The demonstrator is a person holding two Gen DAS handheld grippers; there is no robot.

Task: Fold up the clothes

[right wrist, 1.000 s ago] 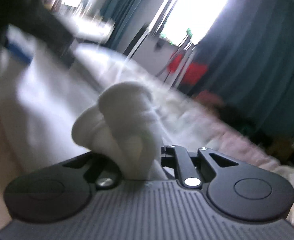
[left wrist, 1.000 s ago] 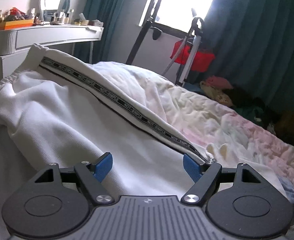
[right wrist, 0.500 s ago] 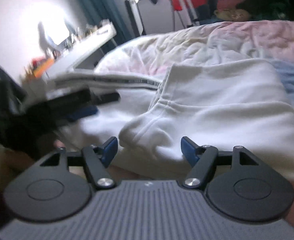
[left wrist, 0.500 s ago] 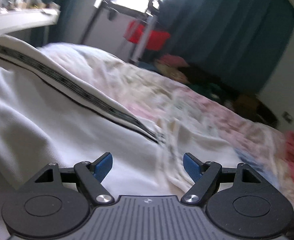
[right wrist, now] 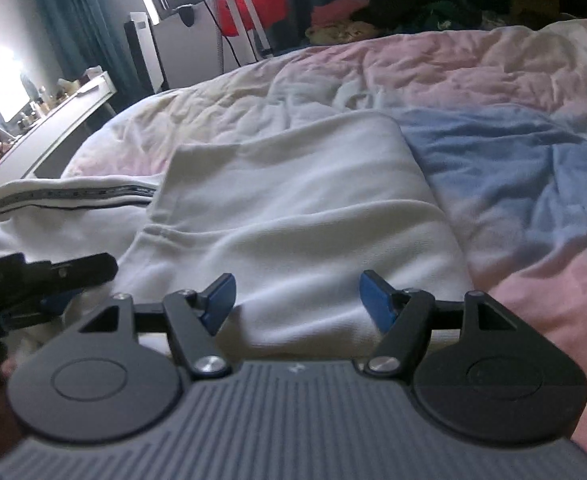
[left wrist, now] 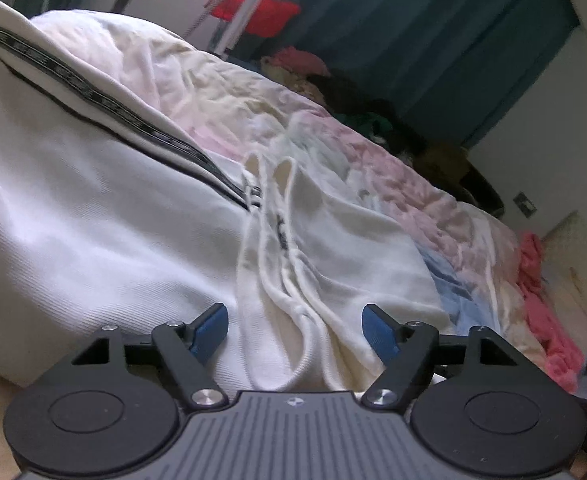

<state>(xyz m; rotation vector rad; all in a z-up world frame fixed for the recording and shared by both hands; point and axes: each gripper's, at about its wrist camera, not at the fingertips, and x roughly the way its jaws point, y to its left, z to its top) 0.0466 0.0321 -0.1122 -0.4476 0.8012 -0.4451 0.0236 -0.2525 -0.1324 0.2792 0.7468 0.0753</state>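
Teal curtains (left wrist: 433,40) hang at the far side of the room, behind a bed (right wrist: 473,80) under a rumpled pink, cream and blue quilt. Your white garment (right wrist: 301,208) lies on the near part of the bed, its black-and-white striped band (left wrist: 93,96) running toward the far left. Your left claw (left wrist: 295,330) is spread wide and holds nothing, with the white drawstrings (left wrist: 289,304) lying between its blue pads. Your right claw (right wrist: 295,300) is also wide and empty, just above the garment's folded right part. In the right wrist view your left claw (right wrist: 49,280) shows at the near left, over the cloth. A red bag (left wrist: 253,16) hangs on a far rack.
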